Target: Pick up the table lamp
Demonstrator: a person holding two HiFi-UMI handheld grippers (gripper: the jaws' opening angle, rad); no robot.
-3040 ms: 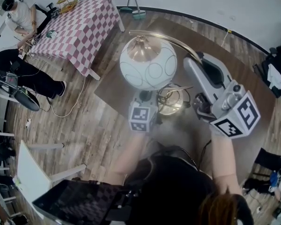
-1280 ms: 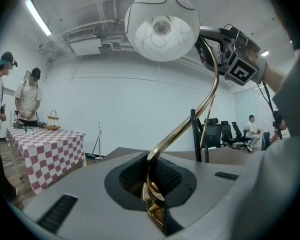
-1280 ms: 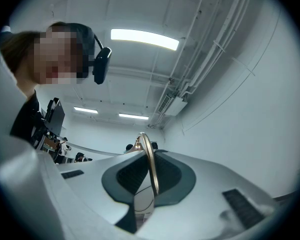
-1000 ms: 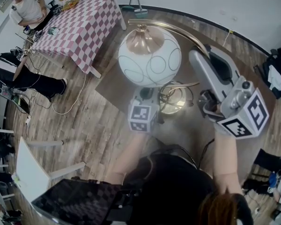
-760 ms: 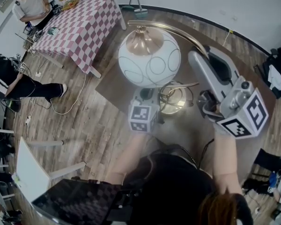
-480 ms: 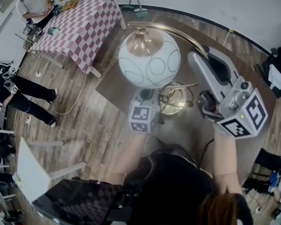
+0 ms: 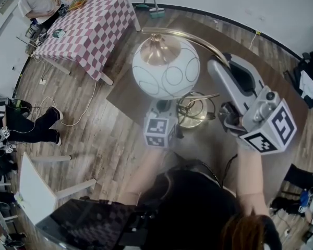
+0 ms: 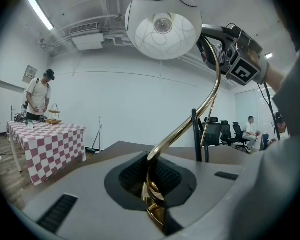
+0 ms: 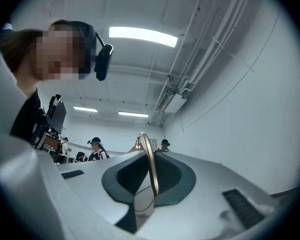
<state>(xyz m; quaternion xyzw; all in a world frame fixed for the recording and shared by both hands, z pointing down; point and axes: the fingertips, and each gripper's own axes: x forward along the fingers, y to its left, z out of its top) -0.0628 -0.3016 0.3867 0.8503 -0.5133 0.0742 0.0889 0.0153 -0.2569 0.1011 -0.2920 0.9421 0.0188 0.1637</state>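
The table lamp has a white globe shade [image 7: 166,69], a brass cap and a curved brass arm [image 7: 198,39], with a coiled brass base [image 7: 193,111] over the brown table [image 7: 126,94]. My left gripper [image 7: 164,107] sits under the shade, shut on the lower brass stem [image 8: 190,126], which runs up from between its pads [image 8: 155,204]. My right gripper [image 7: 220,66] is shut on the upper arm, seen as a thin brass rod [image 9: 149,159] between its jaws [image 9: 145,194]. It also shows in the left gripper view [image 8: 235,54]. Whether the base rests on the table I cannot tell.
A pink checkered table [image 7: 88,30] stands at the back left with a person [image 7: 39,1] beside it. Another person's legs [image 7: 26,126] lie at the left edge. A broom [image 7: 151,7] leans on the far wall. White furniture [image 7: 41,191] is near left and bags [image 7: 310,82] are right.
Lamp and both grippers have kept almost still over the last second. Three seconds ago the right gripper sat slightly further left. The person in black at the left has moved down the picture.
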